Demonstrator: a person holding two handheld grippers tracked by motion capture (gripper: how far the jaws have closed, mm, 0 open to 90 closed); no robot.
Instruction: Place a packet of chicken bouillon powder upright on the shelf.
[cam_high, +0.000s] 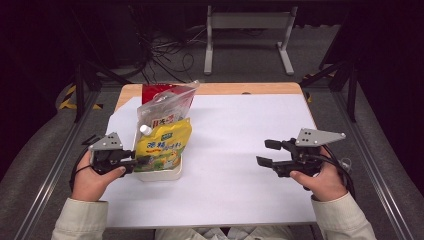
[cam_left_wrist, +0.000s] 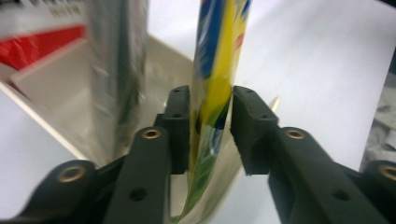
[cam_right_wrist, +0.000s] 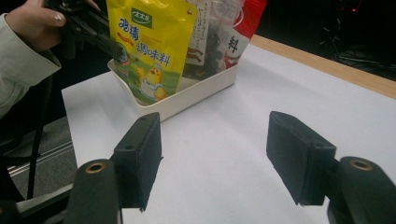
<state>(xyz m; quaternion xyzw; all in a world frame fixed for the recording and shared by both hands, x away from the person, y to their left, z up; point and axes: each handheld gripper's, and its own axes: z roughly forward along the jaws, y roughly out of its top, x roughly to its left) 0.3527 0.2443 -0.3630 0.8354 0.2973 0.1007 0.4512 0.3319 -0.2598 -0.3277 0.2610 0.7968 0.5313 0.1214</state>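
Beside the shallow white plastic tray (cam_high: 170, 174), seen from the high view, the left gripper (cam_high: 131, 165) pinches the edge of the yellow printed spout pouch (cam_high: 162, 145) standing in the tray; the right gripper (cam_high: 266, 152) hangs well apart from the tray, jaws spread and empty. Along the left gripper view, both pads press the yellow pouch (cam_left_wrist: 212, 93) upright over the tray (cam_left_wrist: 56, 102). Across the right gripper view, the pouch (cam_right_wrist: 149, 46) stands at the tray's (cam_right_wrist: 187, 100) near end, a clear bag (cam_right_wrist: 210, 32) and a red packet (cam_right_wrist: 245, 28) behind it.

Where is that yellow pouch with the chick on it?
In the high view, the yellow plastic pouch stands at the table's left, at the near end of the white rectangular tray, clamped by the left tongs.
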